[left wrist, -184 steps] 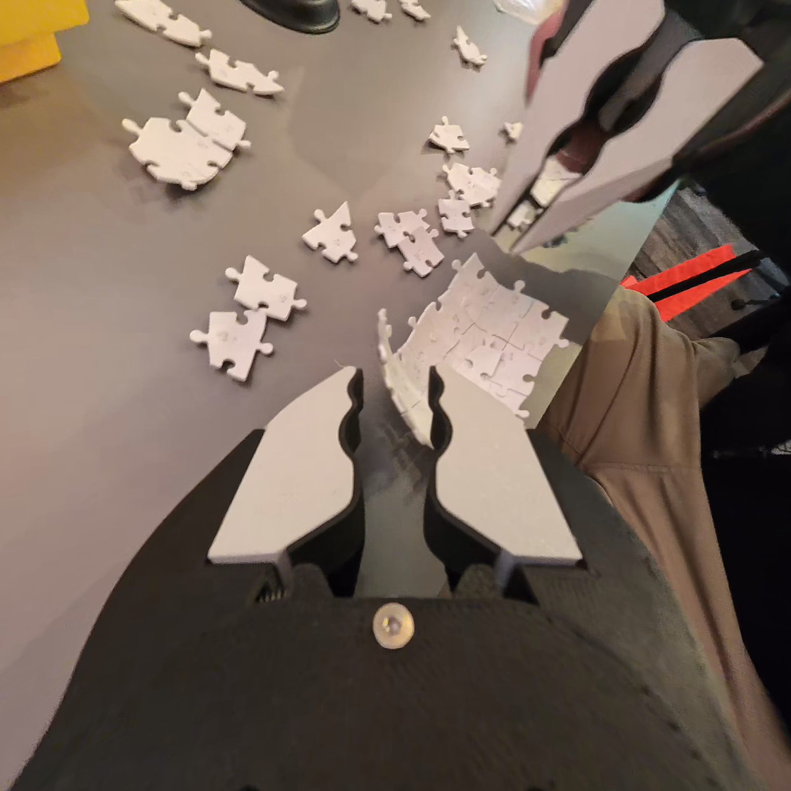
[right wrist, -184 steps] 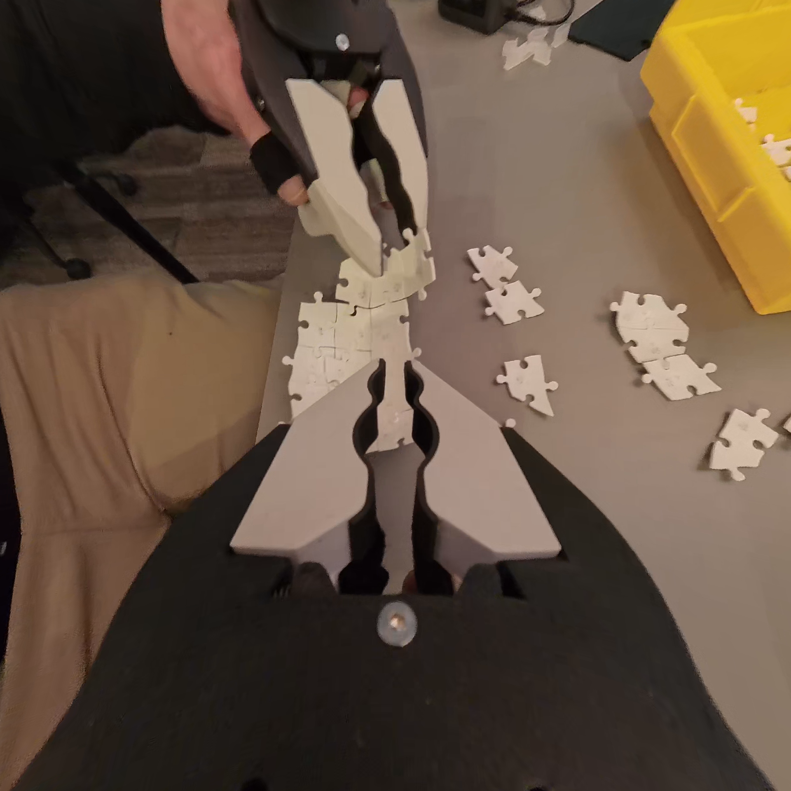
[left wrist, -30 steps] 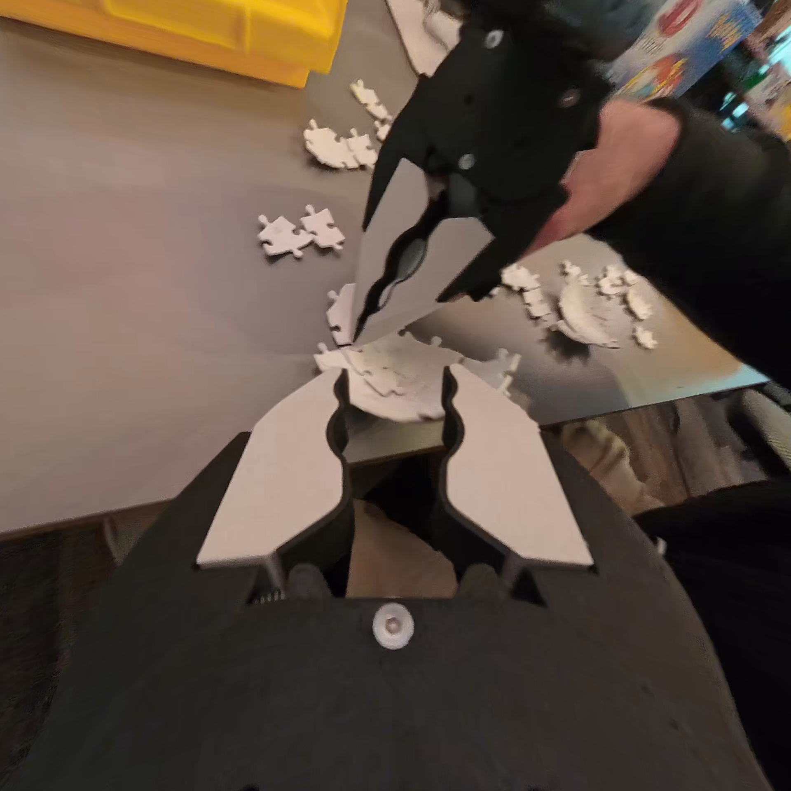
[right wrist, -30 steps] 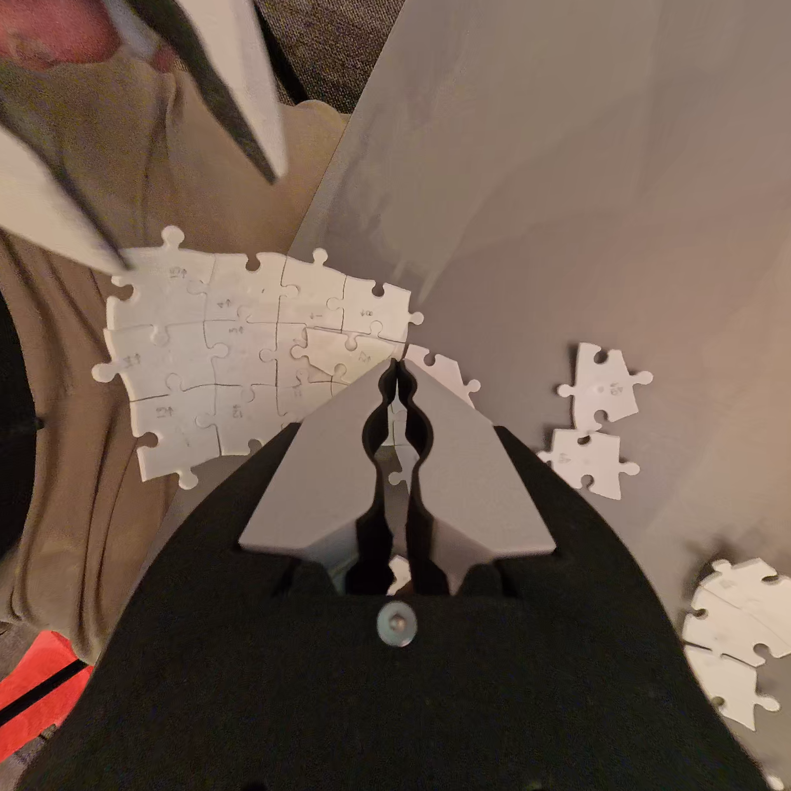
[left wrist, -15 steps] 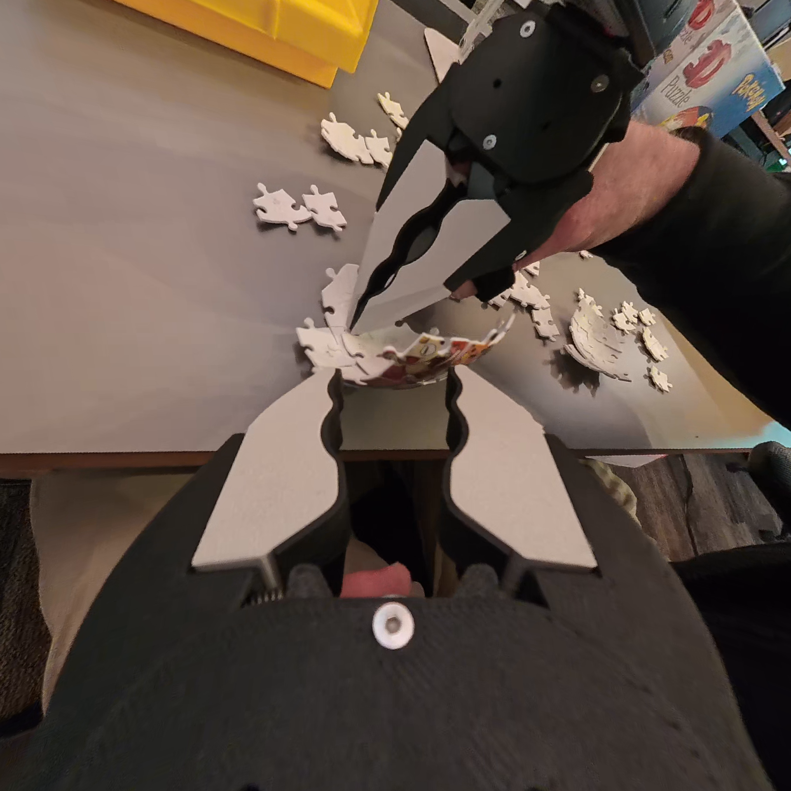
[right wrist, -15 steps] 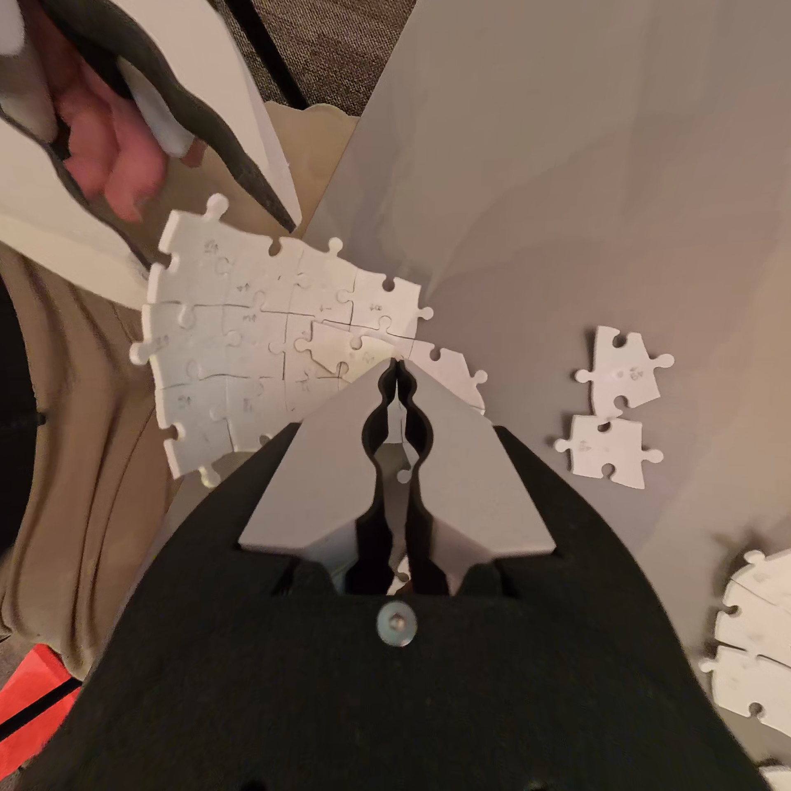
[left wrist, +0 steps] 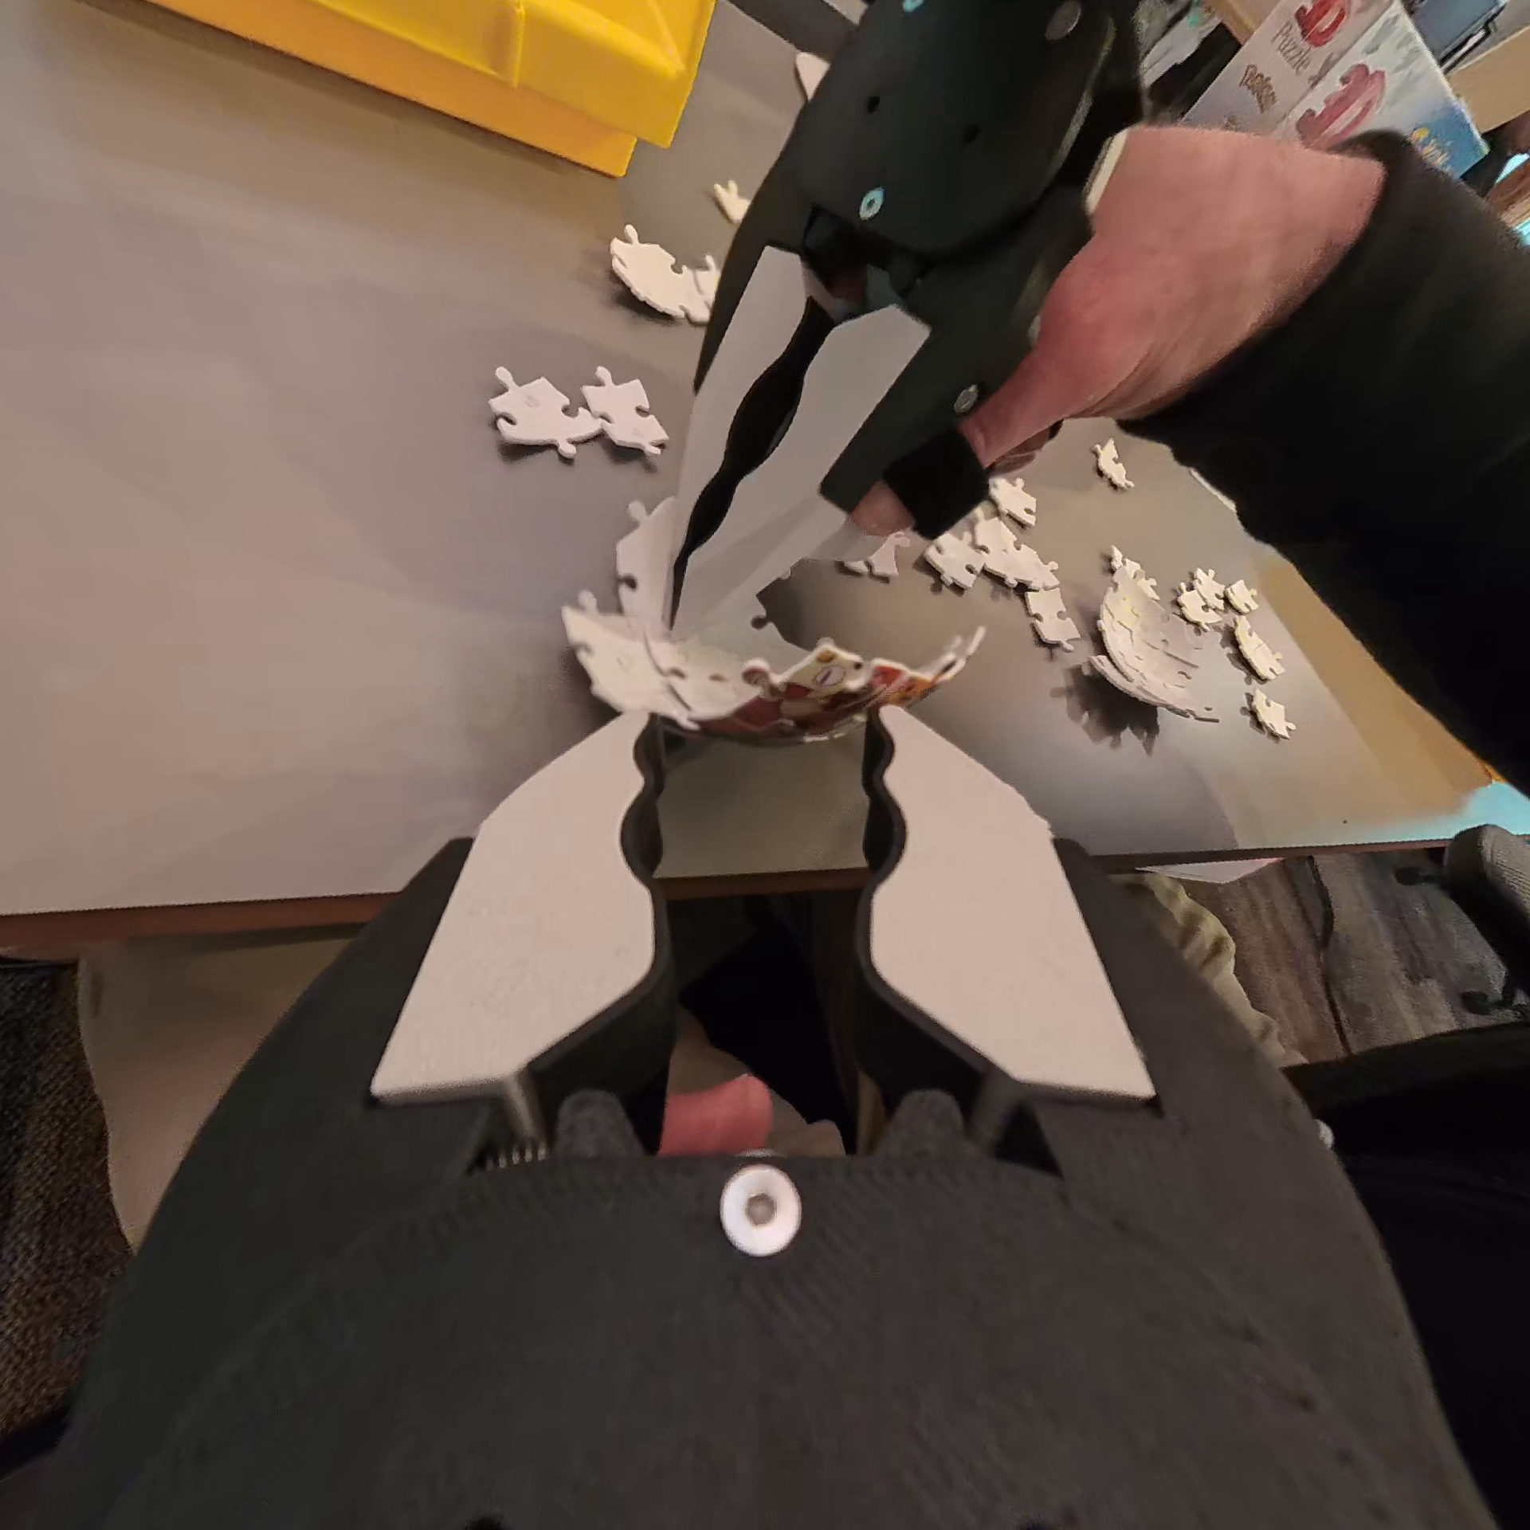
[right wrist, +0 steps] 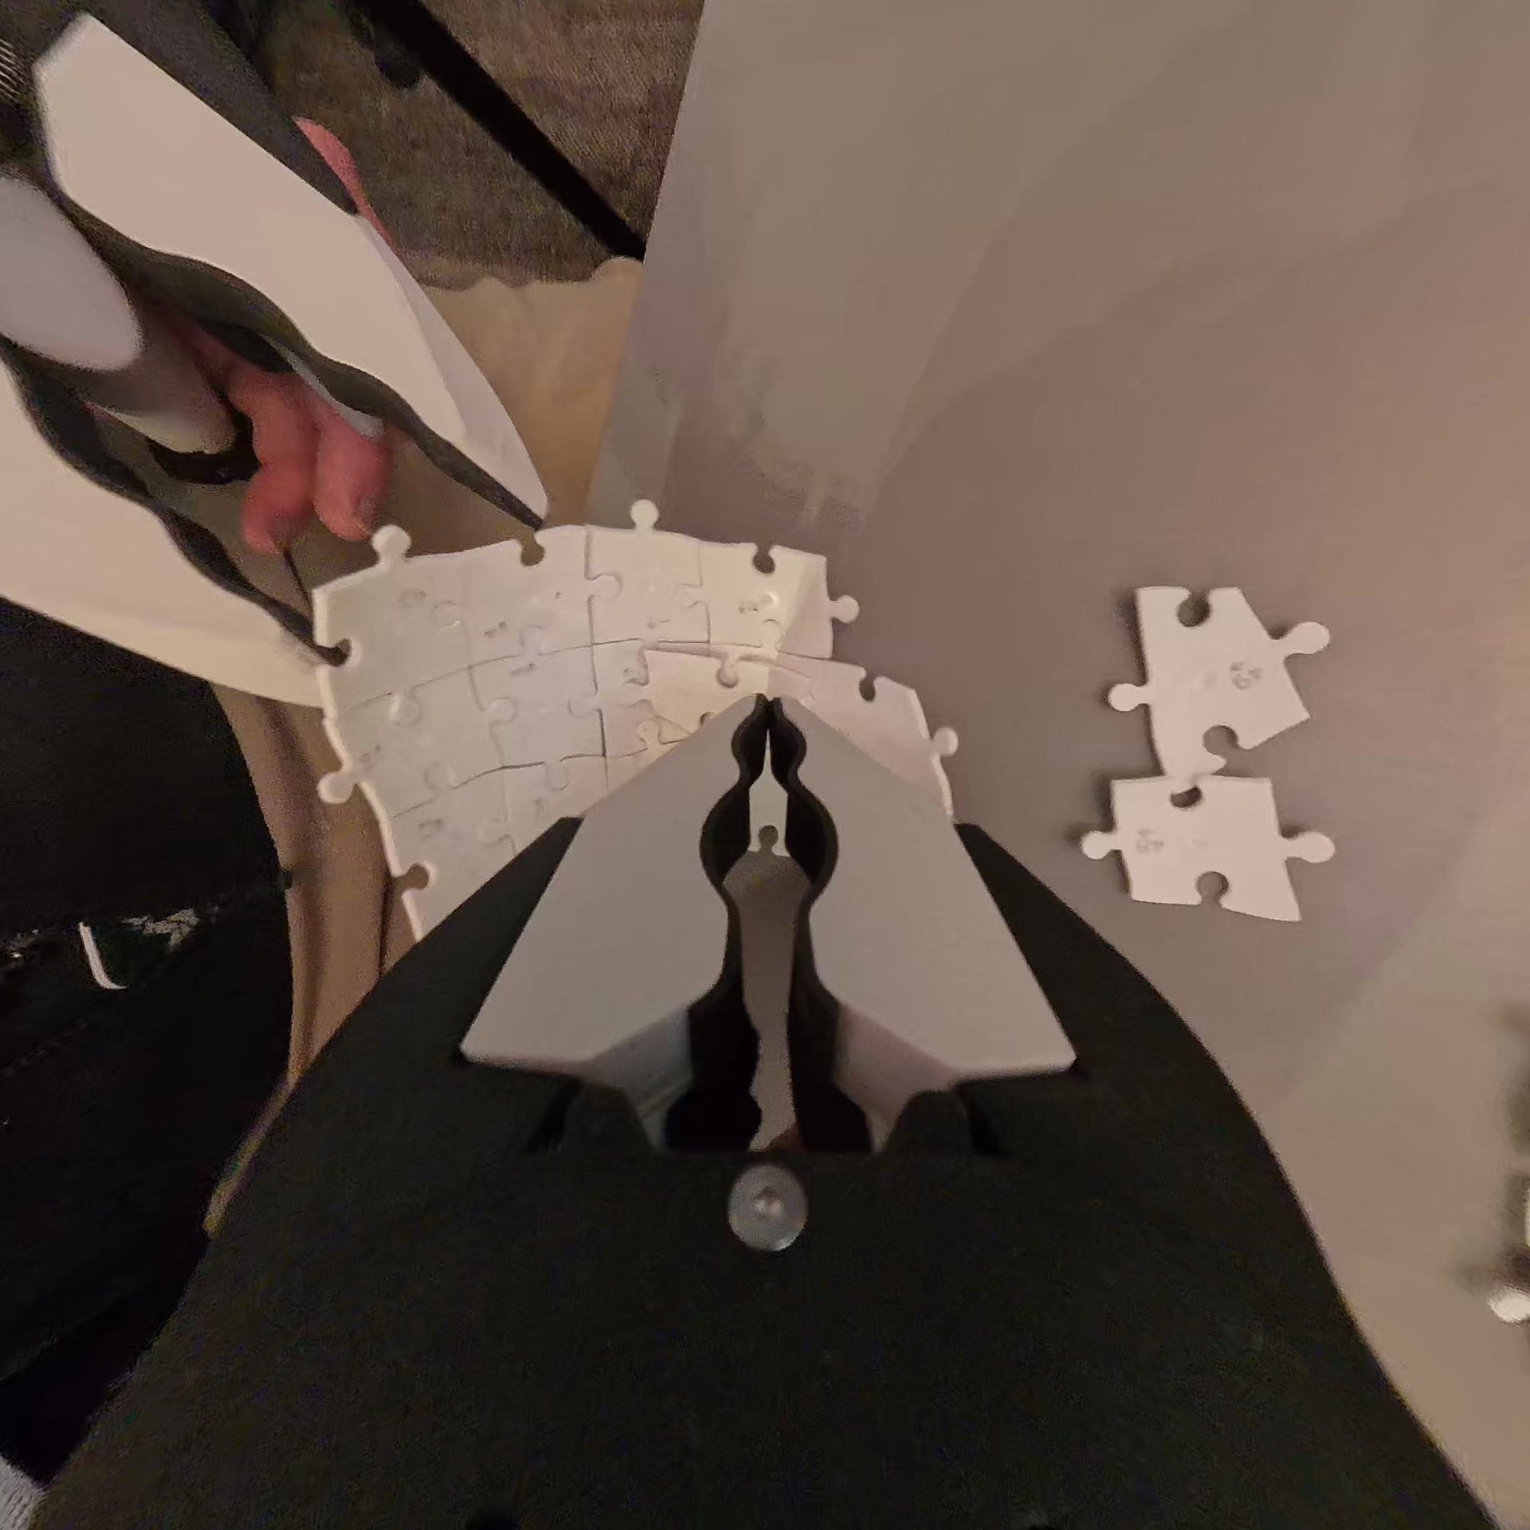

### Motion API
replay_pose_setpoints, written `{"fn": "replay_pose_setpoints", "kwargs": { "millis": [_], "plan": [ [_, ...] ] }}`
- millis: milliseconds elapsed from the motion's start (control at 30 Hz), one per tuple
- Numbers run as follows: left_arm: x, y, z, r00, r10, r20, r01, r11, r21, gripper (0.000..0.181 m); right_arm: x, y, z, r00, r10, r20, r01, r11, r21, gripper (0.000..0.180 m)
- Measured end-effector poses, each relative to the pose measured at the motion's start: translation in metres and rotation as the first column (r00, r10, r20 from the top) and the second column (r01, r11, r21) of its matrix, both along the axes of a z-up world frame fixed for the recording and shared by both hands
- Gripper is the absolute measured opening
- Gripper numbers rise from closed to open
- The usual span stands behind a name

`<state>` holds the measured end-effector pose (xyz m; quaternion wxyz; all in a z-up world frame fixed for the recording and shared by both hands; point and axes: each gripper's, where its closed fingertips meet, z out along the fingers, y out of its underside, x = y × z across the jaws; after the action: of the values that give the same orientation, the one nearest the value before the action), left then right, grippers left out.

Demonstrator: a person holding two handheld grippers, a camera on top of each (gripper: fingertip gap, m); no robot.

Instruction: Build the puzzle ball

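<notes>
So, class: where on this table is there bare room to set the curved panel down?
Bare table lies between the yellow bin and the near edge, left of the joined pair. It is crowded right of the curved panel, around the second shell and loose pieces.

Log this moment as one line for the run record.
right gripper: shut on curved puzzle panel | left gripper: open, at panel's edge | panel: raised at table edge | loose pieces: on table

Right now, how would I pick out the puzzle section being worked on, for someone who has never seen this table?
Start at the grey table and find its near edge. The curved puzzle section sits there, between the open left claw and the shut right claw. Unlike the white pieces around it, it is bowl-shaped, with a printed red underside.
</notes>
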<state>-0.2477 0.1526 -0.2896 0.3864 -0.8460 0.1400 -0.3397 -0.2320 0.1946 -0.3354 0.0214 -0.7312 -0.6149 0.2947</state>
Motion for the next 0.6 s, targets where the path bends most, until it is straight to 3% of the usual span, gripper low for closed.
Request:
{"fn": "replay_pose_setpoints", "kwargs": {
  "millis": [167, 200, 367, 600],
  "plan": [
    [-0.001, 0.001, -0.002, 1.000, -0.001, 0.006, 0.001, 1.000, -0.005, 0.046, 0.000, 0.005, 0.016, 0.995, 0.052, -0.086, -0.039, 0.989, 0.144, 0.000],
    [-0.001, 0.002, -0.003, 1.000, -0.002, 0.006, 0.002, 1.000, -0.006, 0.046, 0.002, 0.006, 0.014, 0.995, 0.079, -0.066, -0.065, 0.978, 0.197, 0.008],
    [0.002, 0.002, -0.005, 1.000, -0.009, 0.012, 0.009, 1.000, -0.014, 0.047, 0.002, 0.005, 0.006, 0.981, 0.188, -0.038, -0.166, 0.930, 0.328, 0.011],
    [0.000, 0.002, -0.005, 1.000, -0.007, 0.011, 0.007, 1.000, -0.018, 0.047, 0.003, 0.003, 0.000, 0.970, 0.245, -0.009, -0.223, 0.896, 0.385, 0.021]
  ]
}}
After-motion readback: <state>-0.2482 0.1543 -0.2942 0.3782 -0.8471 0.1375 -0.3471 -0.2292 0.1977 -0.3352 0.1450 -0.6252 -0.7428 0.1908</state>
